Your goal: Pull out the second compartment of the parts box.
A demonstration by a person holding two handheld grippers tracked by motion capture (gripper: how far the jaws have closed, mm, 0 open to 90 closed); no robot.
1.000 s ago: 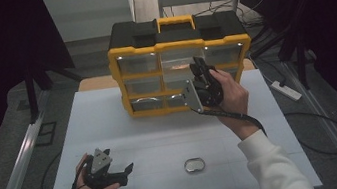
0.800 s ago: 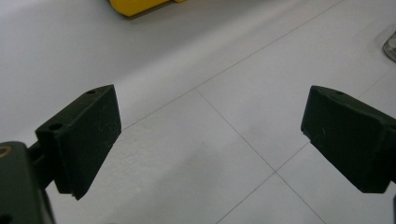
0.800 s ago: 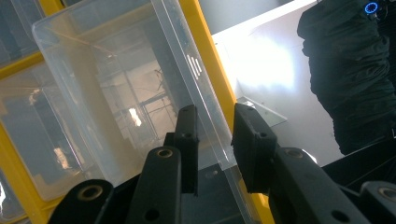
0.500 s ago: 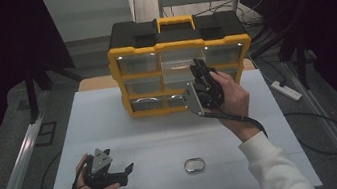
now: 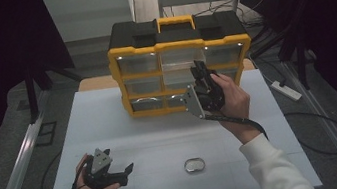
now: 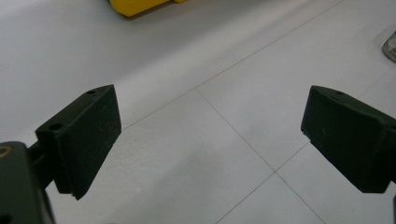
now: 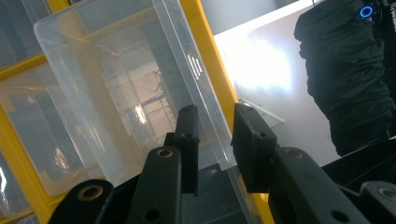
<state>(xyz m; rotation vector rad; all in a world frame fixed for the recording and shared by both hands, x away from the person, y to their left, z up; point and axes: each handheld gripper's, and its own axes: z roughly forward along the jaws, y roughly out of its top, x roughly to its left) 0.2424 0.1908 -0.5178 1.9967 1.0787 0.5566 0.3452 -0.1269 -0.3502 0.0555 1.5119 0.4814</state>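
A yellow and black drawer organizer (image 5: 133, 40) stands at the back of the white table (image 5: 111, 128). My right gripper (image 5: 199, 68) reaches up to its middle row, right side. In the right gripper view the jaws (image 7: 215, 126) straddle the front wall of a clear plastic drawer (image 7: 116, 93), one jaw inside and one outside, shut on it. The drawer sticks out of the yellow frame (image 7: 205, 56) and looks hollow. My left gripper (image 5: 124, 175) lies in a hand at the front left of the table, open (image 6: 210, 135), with only bare tabletop between its pads.
A small oval metal tin (image 5: 194, 165) lies on the table near the front, right of my left gripper, and shows at the edge (image 6: 391, 46) of the left gripper view. A white power strip (image 5: 286, 91) lies on the floor to the right. Dark curtains surround the table.
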